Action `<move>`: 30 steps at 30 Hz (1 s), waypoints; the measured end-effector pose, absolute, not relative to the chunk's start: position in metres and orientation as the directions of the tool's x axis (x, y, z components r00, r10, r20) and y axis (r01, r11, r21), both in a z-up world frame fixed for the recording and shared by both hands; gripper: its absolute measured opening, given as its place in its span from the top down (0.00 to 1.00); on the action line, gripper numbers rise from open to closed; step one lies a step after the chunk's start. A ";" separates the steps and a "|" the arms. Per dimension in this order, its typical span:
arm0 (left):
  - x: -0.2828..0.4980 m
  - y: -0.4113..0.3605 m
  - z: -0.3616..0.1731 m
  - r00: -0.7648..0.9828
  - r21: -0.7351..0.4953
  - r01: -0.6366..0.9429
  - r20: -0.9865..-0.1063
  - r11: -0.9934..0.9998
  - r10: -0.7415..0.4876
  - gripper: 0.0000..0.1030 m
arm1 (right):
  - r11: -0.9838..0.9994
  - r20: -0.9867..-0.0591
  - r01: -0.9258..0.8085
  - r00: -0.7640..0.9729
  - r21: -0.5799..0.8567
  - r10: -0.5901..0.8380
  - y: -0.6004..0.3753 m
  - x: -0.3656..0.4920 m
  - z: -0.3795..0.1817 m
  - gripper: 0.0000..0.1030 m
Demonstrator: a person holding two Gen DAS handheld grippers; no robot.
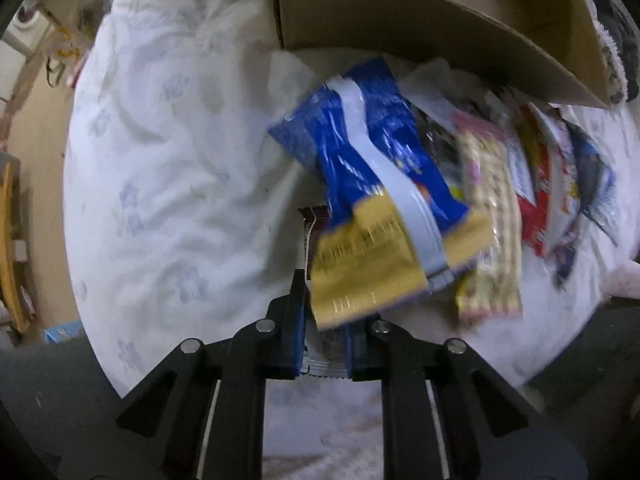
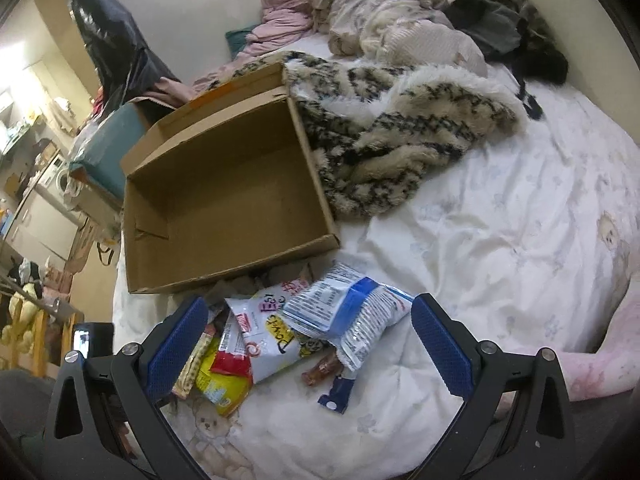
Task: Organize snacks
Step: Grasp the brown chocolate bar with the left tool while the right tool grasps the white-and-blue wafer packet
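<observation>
In the left wrist view my left gripper (image 1: 324, 320) points down at the bed and is shut on a dark brown snack bar (image 1: 313, 226), whose crimped end shows between the blue pads. A blue and gold snack bag (image 1: 372, 184) lies over the bar and hides the right fingertip. More packets (image 1: 492, 216) are piled to its right, below an open cardboard box (image 1: 420, 12). In the right wrist view my right gripper (image 2: 310, 300) hangs open above the pile: a blue-white bag (image 2: 352, 312), a white packet (image 2: 268, 332) and a yellow-red packet (image 2: 224, 380). The box (image 2: 224, 184) stands empty behind them.
The pile lies on a white printed bedsheet (image 2: 500, 220). A furry black-and-cream blanket (image 2: 392, 140) touches the box's right side, with heaped clothes (image 2: 380, 12) behind. A small brown candy (image 2: 320, 368) and a blue wrapper scrap (image 2: 334, 394) lie near the bag. The bed's edge and floor (image 1: 36, 128) are at left.
</observation>
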State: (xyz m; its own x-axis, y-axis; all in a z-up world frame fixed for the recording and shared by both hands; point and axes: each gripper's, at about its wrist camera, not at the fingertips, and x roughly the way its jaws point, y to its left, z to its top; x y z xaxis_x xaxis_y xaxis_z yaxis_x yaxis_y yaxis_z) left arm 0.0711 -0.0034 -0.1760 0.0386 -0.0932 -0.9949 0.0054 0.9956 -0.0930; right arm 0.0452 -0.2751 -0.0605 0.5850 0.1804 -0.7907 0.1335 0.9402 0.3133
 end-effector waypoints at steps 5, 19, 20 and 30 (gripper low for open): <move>0.035 -0.002 -0.161 -0.021 -0.094 -0.002 -0.995 0.996 -0.094 0.89 | 0.924 -0.796 0.168 0.574 0.344 0.192 -0.285 0.045 -0.062 0.00; 0.051 0.042 -0.047 0.312 -0.083 -0.037 -0.948 0.996 -0.068 0.89 | 0.866 -0.802 0.233 0.534 0.443 0.267 -0.301 0.050 -0.075 0.00; 0.065 0.044 -0.048 0.316 -0.091 -0.039 -0.946 0.995 -0.074 0.89 | 0.850 -0.810 0.258 0.515 0.459 0.281 -0.304 0.053 -0.080 0.00; 0.095 0.033 -0.073 0.345 -0.102 -0.011 -0.934 0.995 -0.092 0.89 | 0.777 -0.884 0.434 0.323 0.457 0.339 -0.317 0.098 -0.129 0.00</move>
